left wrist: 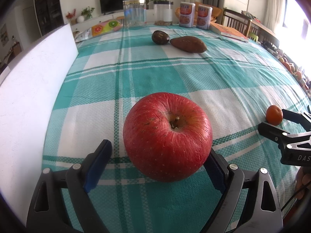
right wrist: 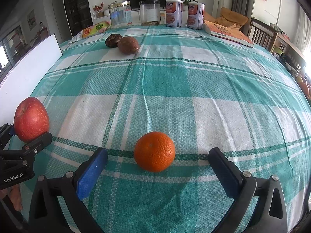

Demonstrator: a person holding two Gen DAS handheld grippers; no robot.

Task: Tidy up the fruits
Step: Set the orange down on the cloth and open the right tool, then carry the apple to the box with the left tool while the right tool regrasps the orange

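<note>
Red and wrinkled at the shoulders, the apple sits stem-up on the checked cloth of the surface, bracketed by the left gripper. Its fingers stand apart: a gap shows on the left side, while the right finger is tucked behind the fruit, so contact there cannot be told. That placement looks like a grasp lined up but not closed.

To the right, the mandarin rests on the cloth between the wide-spread fingers of the right gripper, clear of both pads, probably the same preparation for a pick.

Farther off, a dark round fruit and a brown oblong one lie touching, near jars and tins at the far edge.

The right wrist view shows the apple's side resting against the left gripper's outer finger, which its own camera hides. The left view shows the mandarin sitting well forward between the right fingertips.
</note>
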